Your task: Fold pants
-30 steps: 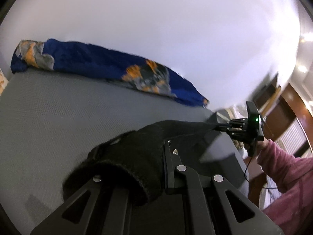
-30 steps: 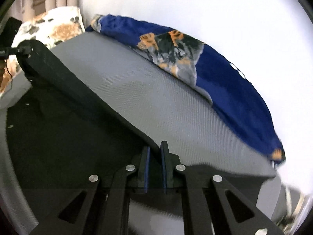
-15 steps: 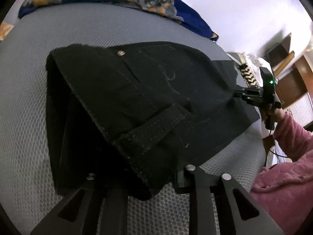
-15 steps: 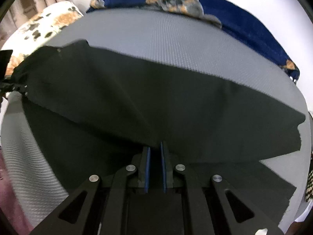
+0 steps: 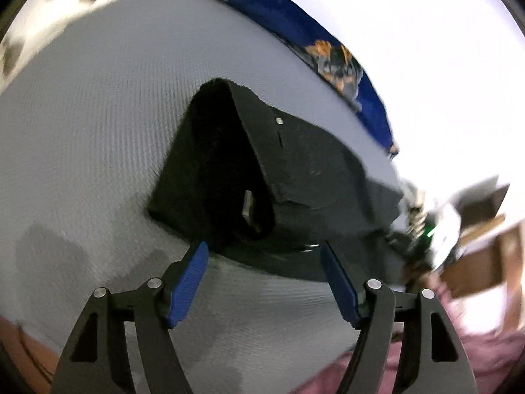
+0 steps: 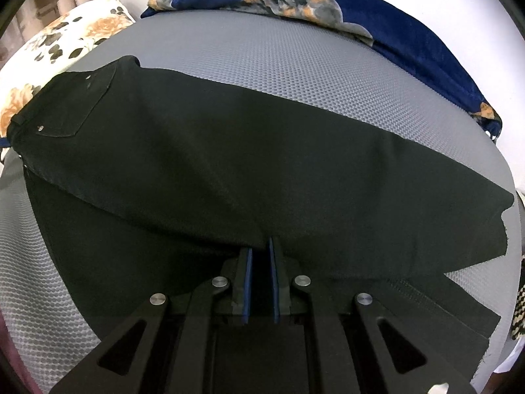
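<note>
The black pants (image 6: 249,151) lie spread on the grey textured mattress (image 6: 295,65) of a bed, folded lengthwise so that one leg lies over the other. In the right wrist view the waistband end, with a back pocket and small metal rivets, sits toward the upper left near a floral pillow (image 6: 65,39), while the hems reach the right edge of the mattress. The right gripper (image 6: 260,249) is closed almost fully on the near edge of the pants around mid-leg, its blue pads pinching the black fabric. In the left wrist view the left gripper (image 5: 264,251) stands wide apart just before the waistband end of the pants (image 5: 295,177); its jaws have just been opening, and its blue pads (image 5: 188,282) touch no fabric, with only bare mattress (image 5: 98,131) between them. The waistband gapes open there, showing a pale label inside and a metal rivet on the outer cloth. A blue blanket with an orange and grey print (image 6: 377,16) is bunched along the far edge of the bed, against a white wall (image 5: 426,49). A pink sleeve (image 5: 475,344) shows at the lower right of the left wrist view, blurred.
</note>
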Action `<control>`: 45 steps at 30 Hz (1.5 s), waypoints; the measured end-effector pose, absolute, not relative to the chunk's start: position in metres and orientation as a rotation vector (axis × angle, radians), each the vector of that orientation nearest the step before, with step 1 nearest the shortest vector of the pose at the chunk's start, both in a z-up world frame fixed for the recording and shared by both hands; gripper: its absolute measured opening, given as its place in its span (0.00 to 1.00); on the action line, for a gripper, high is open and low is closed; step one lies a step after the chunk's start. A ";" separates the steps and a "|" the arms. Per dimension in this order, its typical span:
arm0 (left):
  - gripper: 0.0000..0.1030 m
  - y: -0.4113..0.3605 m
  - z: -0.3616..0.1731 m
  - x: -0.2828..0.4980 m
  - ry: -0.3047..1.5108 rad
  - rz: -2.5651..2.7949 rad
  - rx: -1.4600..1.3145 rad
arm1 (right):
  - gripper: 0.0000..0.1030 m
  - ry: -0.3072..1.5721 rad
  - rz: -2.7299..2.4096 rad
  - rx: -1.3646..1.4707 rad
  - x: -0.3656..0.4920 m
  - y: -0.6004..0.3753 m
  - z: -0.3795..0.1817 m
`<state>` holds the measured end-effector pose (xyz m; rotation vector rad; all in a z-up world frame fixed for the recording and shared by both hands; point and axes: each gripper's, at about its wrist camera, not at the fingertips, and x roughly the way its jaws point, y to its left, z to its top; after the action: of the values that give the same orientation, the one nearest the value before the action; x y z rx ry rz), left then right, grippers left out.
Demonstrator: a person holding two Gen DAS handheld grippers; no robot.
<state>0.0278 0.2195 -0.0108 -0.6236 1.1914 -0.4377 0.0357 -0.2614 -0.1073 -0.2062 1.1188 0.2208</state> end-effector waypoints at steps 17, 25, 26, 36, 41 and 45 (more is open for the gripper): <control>0.23 0.177 0.015 0.091 1.133 -0.376 -0.617 | 0.06 1.013 0.153 -0.196 0.023 -0.259 -0.075; 0.24 0.177 0.032 0.106 1.137 -0.519 -0.292 | 0.07 0.933 0.177 -0.180 -0.010 -0.249 -0.018; 0.24 0.179 0.019 0.103 1.172 -0.513 -0.249 | 0.07 0.952 0.190 -0.186 -0.016 -0.244 -0.024; 0.24 0.193 -0.029 0.096 1.260 -0.428 -0.252 | 0.07 1.133 0.207 -0.214 -0.026 -0.217 -0.090; 0.24 0.193 -0.002 0.103 1.139 -0.418 -0.190 | 0.07 1.105 0.218 -0.192 -0.025 -0.215 -0.074; 0.24 0.189 -0.040 0.109 1.216 -0.391 -0.098 | 0.07 1.155 0.218 -0.179 -0.027 -0.210 -0.099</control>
<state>0.1089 0.1888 -0.0405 -0.0979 1.2163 -0.3907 -0.0268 -0.2096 -0.0987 -0.1788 1.1552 0.2180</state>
